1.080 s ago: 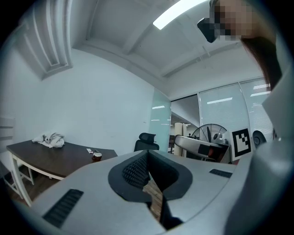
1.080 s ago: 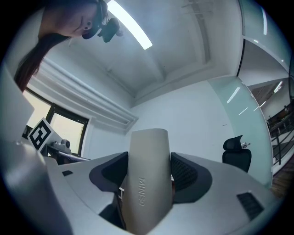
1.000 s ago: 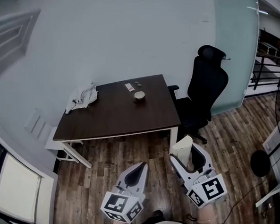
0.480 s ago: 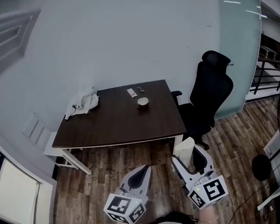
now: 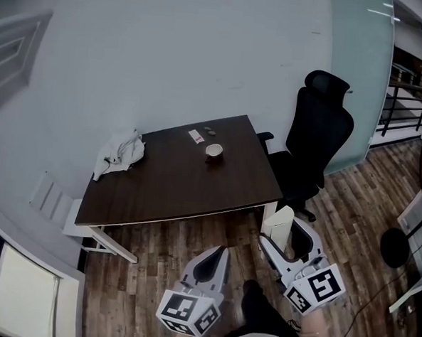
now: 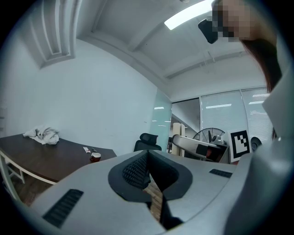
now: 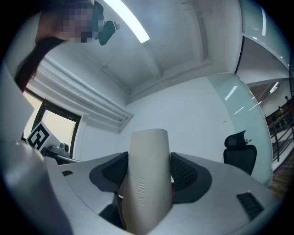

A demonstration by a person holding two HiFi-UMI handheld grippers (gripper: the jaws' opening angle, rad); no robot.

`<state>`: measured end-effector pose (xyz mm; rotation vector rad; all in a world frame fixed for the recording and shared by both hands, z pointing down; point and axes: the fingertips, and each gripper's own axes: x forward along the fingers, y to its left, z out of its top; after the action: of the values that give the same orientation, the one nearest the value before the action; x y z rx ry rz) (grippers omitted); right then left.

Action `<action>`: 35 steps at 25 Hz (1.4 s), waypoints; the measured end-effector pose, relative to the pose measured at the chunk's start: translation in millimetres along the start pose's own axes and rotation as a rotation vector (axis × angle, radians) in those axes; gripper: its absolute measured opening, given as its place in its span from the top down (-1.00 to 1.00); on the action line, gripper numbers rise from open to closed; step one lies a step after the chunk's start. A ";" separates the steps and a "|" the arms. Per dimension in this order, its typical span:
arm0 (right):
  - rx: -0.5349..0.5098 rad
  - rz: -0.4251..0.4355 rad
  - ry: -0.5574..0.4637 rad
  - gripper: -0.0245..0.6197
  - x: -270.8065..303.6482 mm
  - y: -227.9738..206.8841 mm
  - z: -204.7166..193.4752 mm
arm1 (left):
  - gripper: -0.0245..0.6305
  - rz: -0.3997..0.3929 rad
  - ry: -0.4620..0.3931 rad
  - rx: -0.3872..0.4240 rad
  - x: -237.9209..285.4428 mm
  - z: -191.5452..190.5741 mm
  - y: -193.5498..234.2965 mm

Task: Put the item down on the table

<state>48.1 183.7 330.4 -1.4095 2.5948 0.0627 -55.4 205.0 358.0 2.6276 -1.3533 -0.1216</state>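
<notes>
Right gripper view shows the right claw point(image 7: 148, 170) pinching a cream case point(image 7: 147, 147) (stamped MINISO) over the floor, apart from the dark tabletop point(image 5: 175, 176); the left claw point(image 6: 148, 173) is pressed together, empty.

Cream, round-ended case point(image 5: 277, 224), "MINISO" pressed into its side; upright, top end free, clamped at both flanks between the jaws of the right gripper point(image 5: 285, 236). Not on the table point(image 5: 174, 180): dark brown top, white legs, case apart at 5 o'clock off its near right corner.
</notes>
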 end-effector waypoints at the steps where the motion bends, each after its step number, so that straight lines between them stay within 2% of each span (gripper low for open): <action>1: 0.004 -0.001 -0.002 0.01 4.2 -3.7 -1.1 | 0.87 -0.002 0.001 0.000 5.1 -0.1 2.6; 9: 0.019 0.012 -0.007 0.01 56.6 -37.2 -14.3 | 0.87 -0.014 0.011 0.008 56.8 0.5 31.4; 26: 0.023 0.063 0.006 0.02 201.4 -126.5 -22.6 | 0.87 0.056 0.013 0.016 189.9 38.6 127.4; 35: -0.005 0.108 0.017 0.02 260.9 -179.0 -27.5 | 0.87 0.081 0.002 0.017 261.7 48.7 155.9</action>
<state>55.1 -133.6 318.7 -1.2760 2.6842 0.0722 -35.2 -102.6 344.3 2.5813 -1.4640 -0.0965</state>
